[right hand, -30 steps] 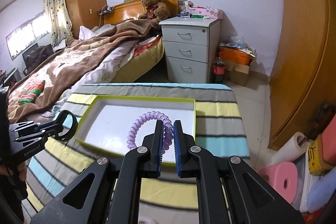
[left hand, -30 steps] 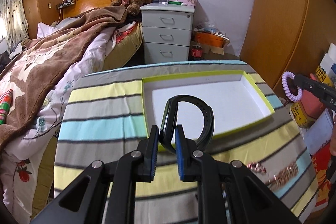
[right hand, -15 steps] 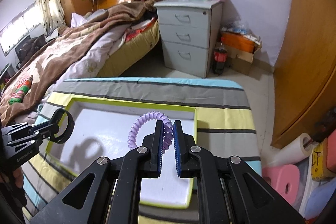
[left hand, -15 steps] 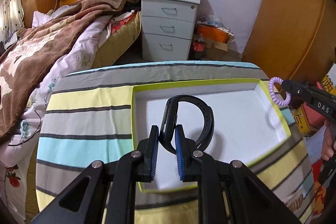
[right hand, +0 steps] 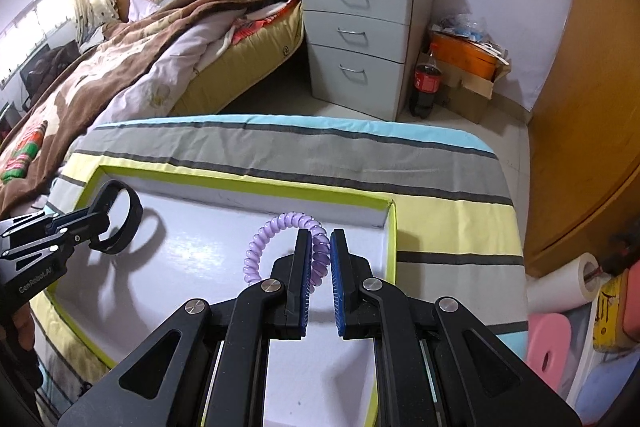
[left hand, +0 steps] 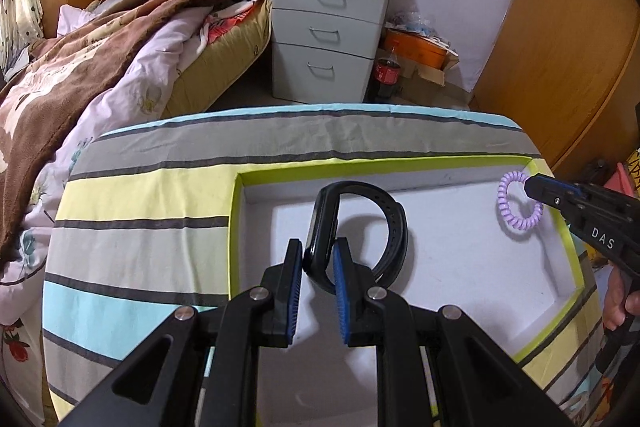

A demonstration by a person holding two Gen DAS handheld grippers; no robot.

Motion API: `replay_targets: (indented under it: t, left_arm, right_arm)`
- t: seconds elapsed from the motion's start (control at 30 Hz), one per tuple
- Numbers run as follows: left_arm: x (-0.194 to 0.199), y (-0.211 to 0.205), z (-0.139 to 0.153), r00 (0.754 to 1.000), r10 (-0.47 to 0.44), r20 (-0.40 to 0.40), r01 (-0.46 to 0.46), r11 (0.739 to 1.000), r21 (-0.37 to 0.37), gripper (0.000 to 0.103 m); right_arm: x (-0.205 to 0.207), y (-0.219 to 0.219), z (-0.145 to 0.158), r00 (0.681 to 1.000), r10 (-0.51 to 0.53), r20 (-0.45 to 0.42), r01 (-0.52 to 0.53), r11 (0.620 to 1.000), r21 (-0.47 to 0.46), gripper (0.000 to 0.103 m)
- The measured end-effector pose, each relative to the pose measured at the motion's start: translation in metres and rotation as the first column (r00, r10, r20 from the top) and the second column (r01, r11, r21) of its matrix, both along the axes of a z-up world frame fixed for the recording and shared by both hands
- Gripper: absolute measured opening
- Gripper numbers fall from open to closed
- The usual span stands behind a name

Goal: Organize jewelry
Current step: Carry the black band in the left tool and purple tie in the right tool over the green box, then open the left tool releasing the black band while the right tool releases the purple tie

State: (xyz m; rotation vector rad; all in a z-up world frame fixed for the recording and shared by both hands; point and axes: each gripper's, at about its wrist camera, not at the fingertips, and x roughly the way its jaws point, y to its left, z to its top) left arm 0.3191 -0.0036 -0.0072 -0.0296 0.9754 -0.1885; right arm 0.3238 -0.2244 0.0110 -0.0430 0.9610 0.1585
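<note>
A shallow white tray with a lime-green rim lies on a table under a striped cloth. My left gripper is shut on a black wristband, which hangs above the left half of the tray and casts a shadow on its floor. My right gripper is shut on a purple spiral bracelet, held over the tray's right side near the rim. Neither item touches the tray floor as far as I can see.
The striped cloth covers the table around the tray. Beyond the far edge are a bed with a brown blanket, a grey three-drawer cabinet and a cola bottle. Wooden wardrobe doors stand at the right.
Both grippers have moved forward and down over the tray, each still holding its item. The tray now fills more of both views, and the jewelry near the table's front edge has left the left wrist view.
</note>
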Motion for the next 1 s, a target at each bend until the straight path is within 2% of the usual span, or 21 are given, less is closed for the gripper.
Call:
replay_targets:
  t: [0.57, 0.63, 0.77, 0.83, 0.9, 1.0]
  left_arm:
    - [0.009, 0.003, -0.01, 1.0, 0.013, -0.027, -0.013, 1.0, -0.01, 0.017]
    - [0.009, 0.004, -0.009, 0.999, 0.016, -0.029, -0.017, 1.0, -0.01, 0.019]
    - [0.011, 0.006, -0.008, 0.999, 0.019, -0.03, -0.02, 1.0, -0.015, 0.032]
    - [0.011, 0.006, -0.008, 0.999, 0.023, -0.029, -0.023, 1.0, -0.015, 0.033]
    - [0.009, 0.006, -0.006, 0.999, 0.024, -0.024, -0.024, 1.0, -0.016, 0.041]
    - [0.007, 0.007, -0.003, 0.999, 0.028, -0.018, -0.029, 0.999, -0.027, 0.044]
  right_arm:
    - [0.008, 0.004, -0.016, 0.999, -0.004, -0.035, 0.003, 0.999, -0.04, 0.01]
    - [0.008, 0.004, -0.017, 0.999, -0.005, -0.037, 0.003, 0.999, -0.045, 0.01]
    - [0.009, 0.004, -0.017, 0.999, -0.007, -0.037, 0.005, 0.999, -0.051, 0.013]
    - [0.009, 0.003, -0.017, 0.999, -0.014, -0.03, 0.012, 0.999, -0.05, 0.017]
    - [0.009, 0.002, -0.016, 0.999, -0.014, -0.03, 0.013, 0.999, -0.041, 0.018]
    - [0.008, 0.002, -0.013, 1.0, -0.013, -0.028, 0.012, 0.999, -0.034, 0.018]
